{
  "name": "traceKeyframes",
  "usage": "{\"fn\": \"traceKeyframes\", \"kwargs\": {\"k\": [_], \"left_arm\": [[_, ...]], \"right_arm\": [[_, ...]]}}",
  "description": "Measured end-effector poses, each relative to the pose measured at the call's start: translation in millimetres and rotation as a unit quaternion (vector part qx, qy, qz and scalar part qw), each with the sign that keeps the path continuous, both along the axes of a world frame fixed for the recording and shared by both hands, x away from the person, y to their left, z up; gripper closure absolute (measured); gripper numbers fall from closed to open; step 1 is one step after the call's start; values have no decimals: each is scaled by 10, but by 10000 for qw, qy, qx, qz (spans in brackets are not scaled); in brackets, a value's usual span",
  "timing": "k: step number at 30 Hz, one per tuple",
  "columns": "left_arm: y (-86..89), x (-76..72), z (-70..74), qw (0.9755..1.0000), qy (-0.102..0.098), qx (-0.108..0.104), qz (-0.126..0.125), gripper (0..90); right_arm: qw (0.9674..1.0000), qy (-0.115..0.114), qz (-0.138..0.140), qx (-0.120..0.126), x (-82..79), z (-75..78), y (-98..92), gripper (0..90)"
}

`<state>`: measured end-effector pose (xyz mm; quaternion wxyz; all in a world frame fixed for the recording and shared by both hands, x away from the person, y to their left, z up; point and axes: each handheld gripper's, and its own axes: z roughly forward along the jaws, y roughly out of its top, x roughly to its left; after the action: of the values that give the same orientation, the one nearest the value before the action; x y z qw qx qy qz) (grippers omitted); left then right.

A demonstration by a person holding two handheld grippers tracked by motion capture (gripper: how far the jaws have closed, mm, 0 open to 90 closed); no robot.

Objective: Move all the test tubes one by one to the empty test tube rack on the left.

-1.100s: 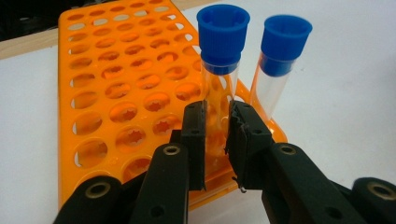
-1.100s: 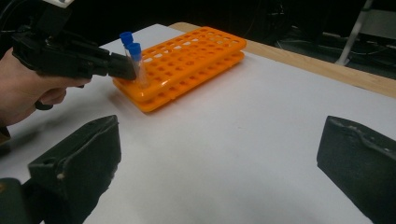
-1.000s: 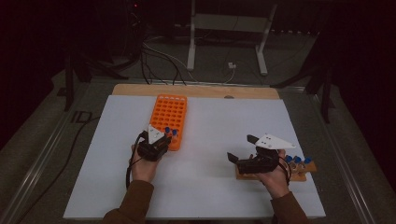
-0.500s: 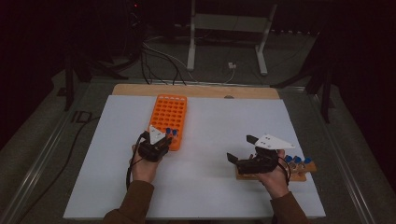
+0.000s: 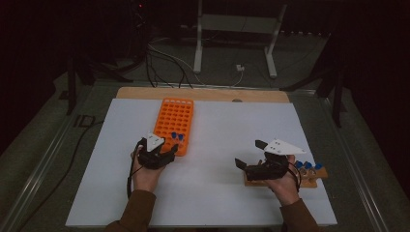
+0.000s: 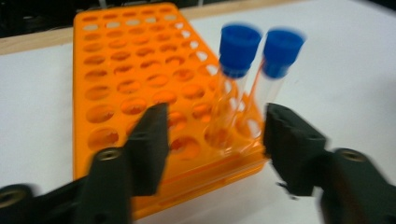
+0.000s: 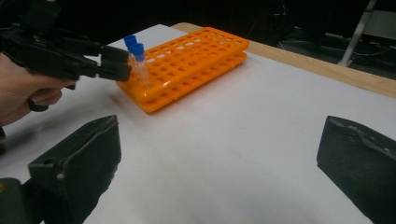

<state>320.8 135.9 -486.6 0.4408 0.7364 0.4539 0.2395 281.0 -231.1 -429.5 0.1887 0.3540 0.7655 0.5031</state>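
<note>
Your white surface (image 5: pixel 212 203) holds an orange rack (image 5: pixel 176 118), stiff plastic and light, so it may slide if you bump it. Two blue-capped tubes (image 6: pixel 247 84) stand in its near corner. They look thin, smooth and easy to crack; grab one just under its cap. Your left tool (image 6: pixel 212 140) has just been opening, nothing pinched. Your right tool (image 7: pixel 217 163) gapes wide, empty.

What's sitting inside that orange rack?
Two clear tubes with blue caps stand side by side in holes at the near corner of the orange rack. Its other holes look empty. The tubes' bottoms are hidden inside the rack.
</note>
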Motion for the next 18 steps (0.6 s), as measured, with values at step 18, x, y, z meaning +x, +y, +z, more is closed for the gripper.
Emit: {"fn": "traceKeyframes", "kwargs": {"k": [18], "left_arm": [[75, -259, 209, 9967, -408, -681, -169, 2]], "right_arm": [[9999, -31, -108, -16, -65, 105, -193, 3]]}}
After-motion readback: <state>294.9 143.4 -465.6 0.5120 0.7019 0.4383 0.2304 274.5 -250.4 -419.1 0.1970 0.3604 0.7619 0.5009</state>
